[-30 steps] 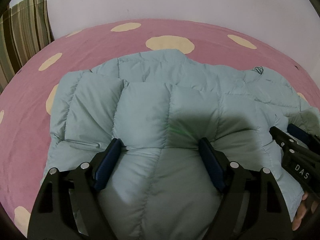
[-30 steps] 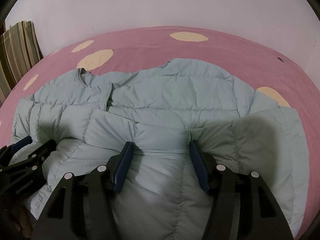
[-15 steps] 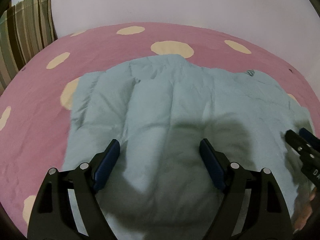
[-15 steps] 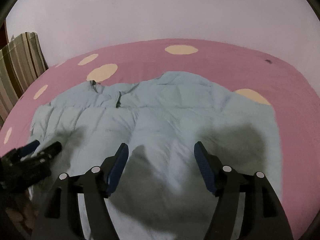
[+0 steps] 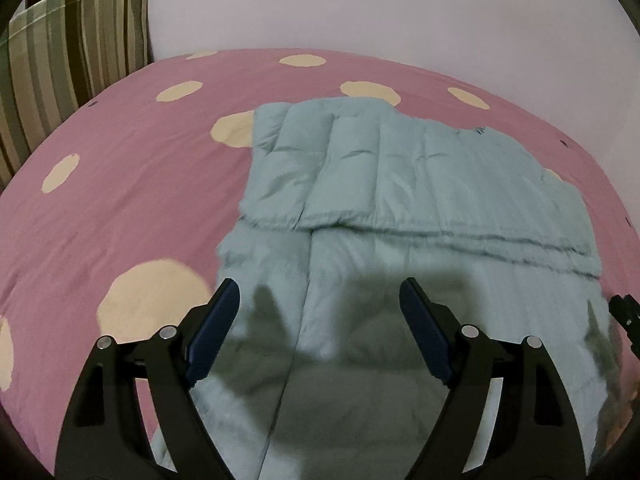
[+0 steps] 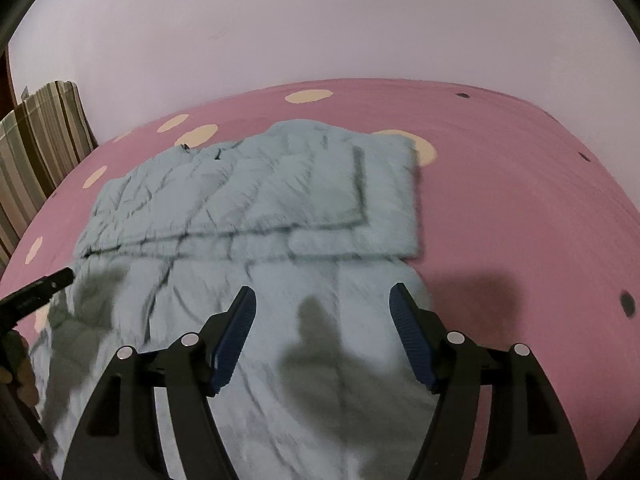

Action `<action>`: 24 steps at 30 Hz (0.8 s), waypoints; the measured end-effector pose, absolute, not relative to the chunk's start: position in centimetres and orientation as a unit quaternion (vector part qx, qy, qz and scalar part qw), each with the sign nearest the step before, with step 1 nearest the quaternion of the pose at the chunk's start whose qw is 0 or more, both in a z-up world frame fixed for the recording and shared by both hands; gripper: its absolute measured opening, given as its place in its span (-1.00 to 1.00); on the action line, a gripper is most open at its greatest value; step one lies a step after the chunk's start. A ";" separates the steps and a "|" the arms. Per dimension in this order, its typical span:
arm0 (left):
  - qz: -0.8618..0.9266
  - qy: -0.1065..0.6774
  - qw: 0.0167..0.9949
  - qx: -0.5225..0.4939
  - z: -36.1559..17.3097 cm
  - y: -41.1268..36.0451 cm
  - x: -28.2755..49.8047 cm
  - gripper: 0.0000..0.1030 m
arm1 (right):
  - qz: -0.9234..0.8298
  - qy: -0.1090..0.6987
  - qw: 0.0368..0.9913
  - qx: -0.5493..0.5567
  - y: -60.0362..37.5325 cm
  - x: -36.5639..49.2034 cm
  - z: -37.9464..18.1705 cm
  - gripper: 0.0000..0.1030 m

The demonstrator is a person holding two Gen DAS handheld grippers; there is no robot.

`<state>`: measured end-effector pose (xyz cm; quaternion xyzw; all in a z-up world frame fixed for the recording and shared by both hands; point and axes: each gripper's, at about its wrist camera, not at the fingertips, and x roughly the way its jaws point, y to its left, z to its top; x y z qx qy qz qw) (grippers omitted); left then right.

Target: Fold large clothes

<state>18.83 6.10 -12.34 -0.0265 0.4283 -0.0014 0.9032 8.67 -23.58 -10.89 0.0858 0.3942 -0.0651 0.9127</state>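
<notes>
A pale blue-green puffer jacket (image 5: 400,184) lies on the pink bed, folded so its far part lies doubled on top with a seam edge running across. It also shows in the right wrist view (image 6: 260,200). My left gripper (image 5: 318,312) is open and empty, raised above the jacket's near left part. My right gripper (image 6: 322,320) is open and empty, raised above the jacket's near right part. The right gripper's tip shows at the right edge of the left view (image 5: 624,312); the left gripper's tip shows at the left edge of the right view (image 6: 40,292).
The bed sheet (image 5: 120,184) is pink with cream spots. A striped pillow (image 5: 72,40) leans against the white wall at the far left; it also shows in the right wrist view (image 6: 40,140). Bare sheet lies left and right of the jacket.
Both grippers have let go of the jacket and pulled back and up. The jacket's lifted part now lies folded flat over the far part.
</notes>
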 end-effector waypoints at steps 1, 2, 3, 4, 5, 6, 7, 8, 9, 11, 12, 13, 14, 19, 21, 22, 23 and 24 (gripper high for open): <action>-0.003 0.427 0.904 -0.025 -12.1 6.2 18.0 0.59 | -0.068 0.394 0.912 0.087 -23.9 7.9 -10.9 0.33; -0.003 0.425 0.905 -0.024 -11.9 6.3 17.4 0.59 | -0.072 0.395 0.912 0.088 -24.3 6.9 -10.9 0.33; -0.004 0.423 0.906 -0.024 -11.7 6.6 16.5 0.59 | -0.075 0.396 0.911 0.090 -24.7 6.2 -11.0 0.33; -0.004 0.421 0.907 -0.023 -11.6 6.9 15.8 0.59 | -0.078 0.397 0.910 0.091 -25.0 5.5 -11.0 0.33; -0.003 0.420 0.907 -0.020 -11.5 7.2 14.9 0.59 | -0.082 0.399 0.909 0.093 -25.4 4.7 -11.2 0.33; 0.000 0.420 0.907 -0.018 -11.5 7.4 14.4 0.59 | -0.085 0.401 0.907 0.095 -25.8 3.9 -11.3 0.33; 0.002 0.422 0.907 -0.017 -11.6 7.9 13.6 0.59 | -0.087 0.402 0.906 0.097 -26.2 3.4 -11.4 0.33; 0.004 0.424 0.906 -0.017 -11.7 8.3 13.0 0.59 | -0.091 0.404 0.904 0.103 -26.7 2.5 -11.6 0.33; 0.006 0.426 0.905 -0.018 -11.9 8.7 12.3 0.59 | -0.094 0.407 0.902 0.110 -27.1 1.6 -11.8 0.33; 0.012 0.434 0.901 -0.021 -12.3 9.7 11.1 0.59 | -0.095 0.412 0.897 0.126 -27.8 0.3 -12.3 0.33; 0.014 0.437 0.899 -0.026 -12.5 10.3 10.6 0.59 | -0.094 0.415 0.895 0.133 -28.1 -0.3 -12.5 0.33; 0.014 0.441 0.897 -0.034 -12.7 11.0 10.0 0.59 | -0.094 0.418 0.893 0.138 -28.2 -0.9 -12.7 0.33; 0.013 0.445 0.895 -0.042 -12.9 11.6 9.3 0.59 | -0.094 0.420 0.892 0.142 -28.3 -1.6 -12.9 0.33; 0.001 0.462 0.884 -0.074 -14.1 13.9 6.6 0.59 | -0.084 0.430 0.883 0.170 -28.9 -4.3 -14.0 0.33; -0.011 0.469 0.879 -0.081 -14.5 14.4 5.7 0.59 | -0.076 0.433 0.879 0.185 -29.0 -5.1 -14.4 0.33; -0.019 0.475 0.876 -0.085 -14.8 14.6 5.2 0.59 | -0.074 0.435 0.878 0.189 -29.0 -5.4 -14.5 0.33; -0.023 0.477 0.874 -0.088 -15.0 14.7 5.0 0.59 | -0.070 0.437 0.876 0.193 -29.0 -5.8 -14.8 0.33; -0.030 0.479 0.872 -0.092 -15.2 14.8 4.6 0.59 | -0.069 0.438 0.875 0.194 -28.9 -6.1 -15.0 0.33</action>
